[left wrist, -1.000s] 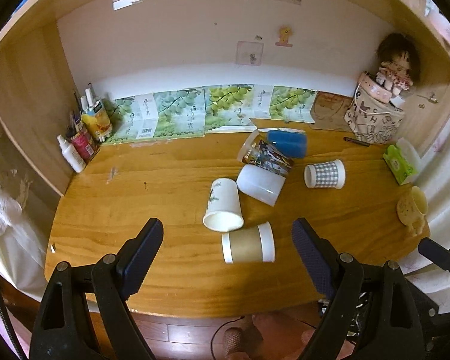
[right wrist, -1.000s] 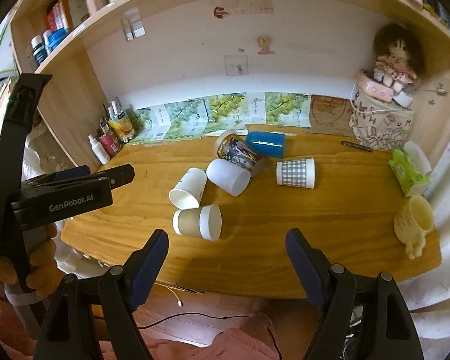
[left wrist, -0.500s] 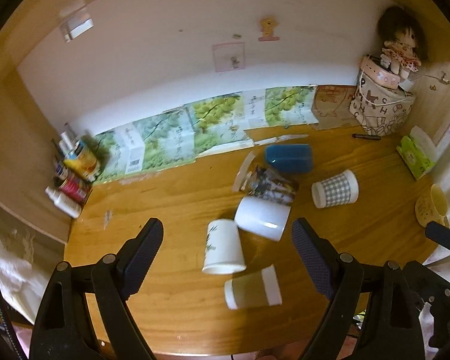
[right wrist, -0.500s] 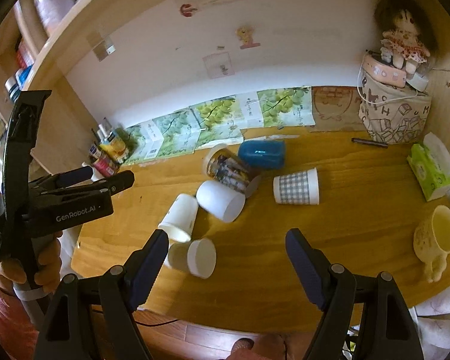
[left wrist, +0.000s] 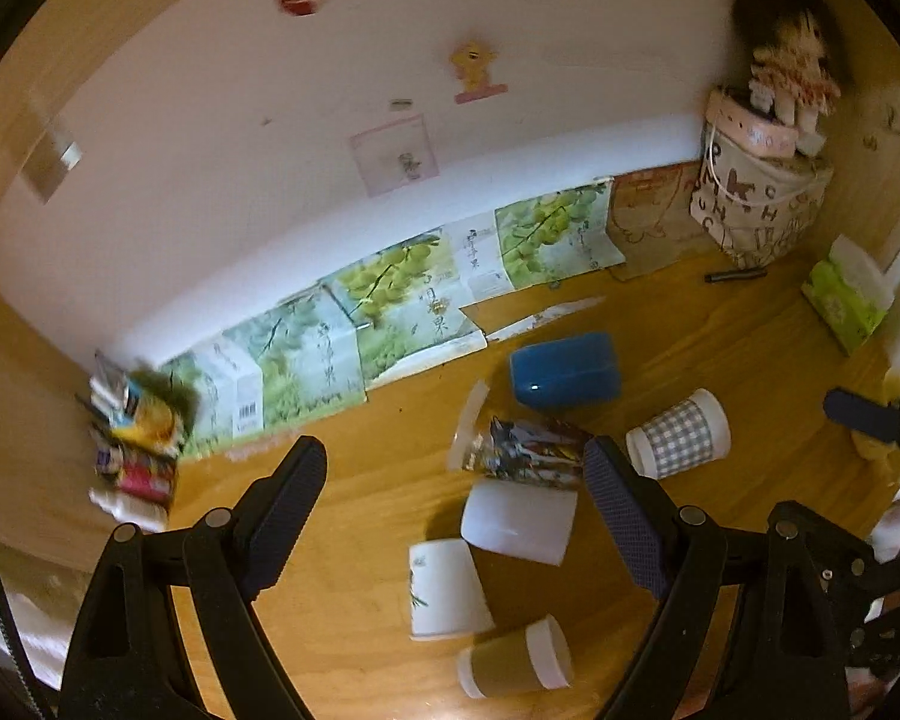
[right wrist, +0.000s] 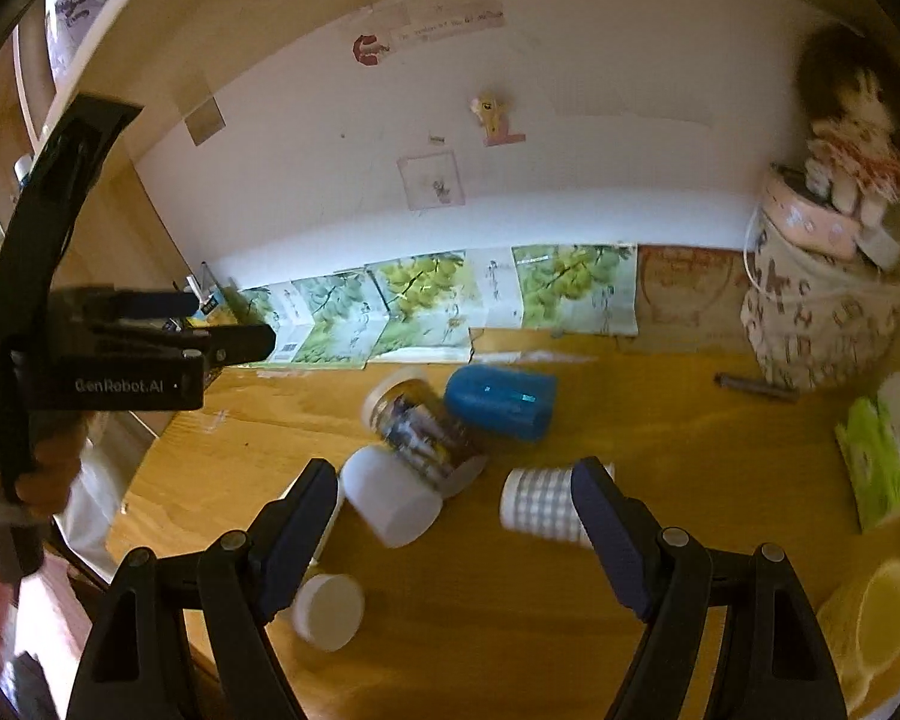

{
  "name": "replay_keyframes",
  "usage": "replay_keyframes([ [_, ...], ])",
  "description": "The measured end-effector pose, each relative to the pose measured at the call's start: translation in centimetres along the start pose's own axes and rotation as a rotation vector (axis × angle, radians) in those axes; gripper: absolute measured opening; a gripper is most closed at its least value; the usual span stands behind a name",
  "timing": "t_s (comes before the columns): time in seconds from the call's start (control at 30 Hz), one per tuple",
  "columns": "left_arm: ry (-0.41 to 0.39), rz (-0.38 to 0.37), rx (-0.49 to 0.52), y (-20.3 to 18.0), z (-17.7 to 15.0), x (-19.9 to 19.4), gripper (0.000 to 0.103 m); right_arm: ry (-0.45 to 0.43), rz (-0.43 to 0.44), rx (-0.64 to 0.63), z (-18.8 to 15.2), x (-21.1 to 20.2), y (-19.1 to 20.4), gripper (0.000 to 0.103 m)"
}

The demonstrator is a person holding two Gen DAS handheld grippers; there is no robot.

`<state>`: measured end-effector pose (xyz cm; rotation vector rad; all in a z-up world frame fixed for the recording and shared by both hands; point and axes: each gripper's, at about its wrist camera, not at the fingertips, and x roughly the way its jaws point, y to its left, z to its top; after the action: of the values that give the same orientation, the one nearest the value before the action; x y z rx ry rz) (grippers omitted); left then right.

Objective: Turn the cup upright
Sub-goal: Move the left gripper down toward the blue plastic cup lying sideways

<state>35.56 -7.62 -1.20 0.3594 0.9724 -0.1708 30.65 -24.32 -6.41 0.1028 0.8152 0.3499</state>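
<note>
Several cups lie on their sides on the wooden desk [left wrist: 360, 480]: a blue cup [left wrist: 564, 369], a printed glass cup [left wrist: 522, 450], a plain white cup [left wrist: 519, 519], a checked cup [left wrist: 678, 435], a leaf-print white cup [left wrist: 444, 588] and a brown paper cup [left wrist: 513, 663]. My left gripper [left wrist: 456, 516] is open and empty above them. My right gripper [right wrist: 456, 528] is open and empty above the white cup [right wrist: 393, 504] and the checked cup [right wrist: 540, 504]. The blue cup [right wrist: 501, 402] and the printed cup [right wrist: 420, 429] lie beyond it.
A yellow mug [right wrist: 876, 618] stands at the right edge. A tissue pack [right wrist: 882, 456], a cloth bag with a doll [right wrist: 822, 312] and a pen [right wrist: 756, 387] are at the back right. Bottles [left wrist: 132, 438] stand at the back left. Grape cartons [left wrist: 390, 312] line the wall.
Both grippers have moved forward over the desk and tilted, so the cups appear lower and closer. Both stay open. The cups have not moved.
</note>
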Motion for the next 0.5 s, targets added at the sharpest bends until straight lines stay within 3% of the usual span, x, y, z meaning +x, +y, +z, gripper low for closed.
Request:
replay_keyframes([
  [0.5, 0.086, -0.008, 0.32, -4.8, 4.0, 5.5, 0.09, -0.017, 0.02, -0.12, 0.6, 5.4, -3.0, 0.081],
])
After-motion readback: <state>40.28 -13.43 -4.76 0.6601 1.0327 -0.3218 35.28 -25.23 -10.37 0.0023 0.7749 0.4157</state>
